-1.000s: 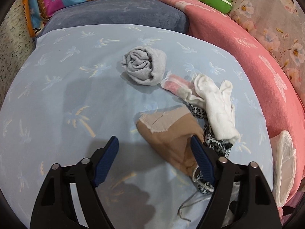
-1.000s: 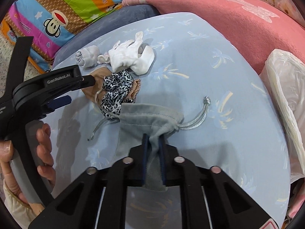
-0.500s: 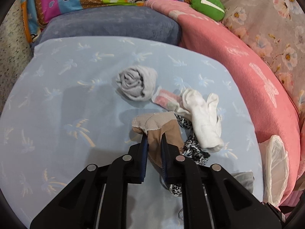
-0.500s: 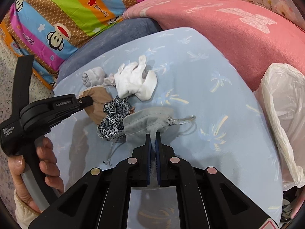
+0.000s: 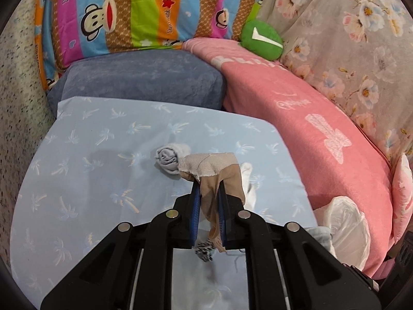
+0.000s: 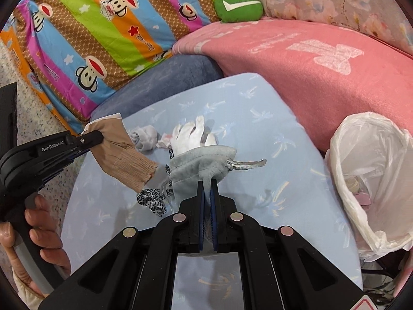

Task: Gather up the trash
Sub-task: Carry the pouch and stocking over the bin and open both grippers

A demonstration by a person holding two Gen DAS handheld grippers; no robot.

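My left gripper is shut on a tan stocking and holds it lifted above the blue sheet; the stocking also shows in the right wrist view, hanging from the left gripper. My right gripper is shut on a grey drawstring pouch, lifted off the sheet. A leopard-print cloth dangles below them. A rolled grey sock, white gloves and a pink wrapper lie on the sheet. A white trash bag stands open at the right.
The blue palm-print sheet covers the bed. A pink blanket lies along the right side, a grey-blue pillow and a striped monkey cushion at the back. A green plush sits in the corner.
Both grippers have risen and pulled back, lifting the stocking and the pouch off the sheet. A second ago the left gripper was open around the stocking; it closed on it.
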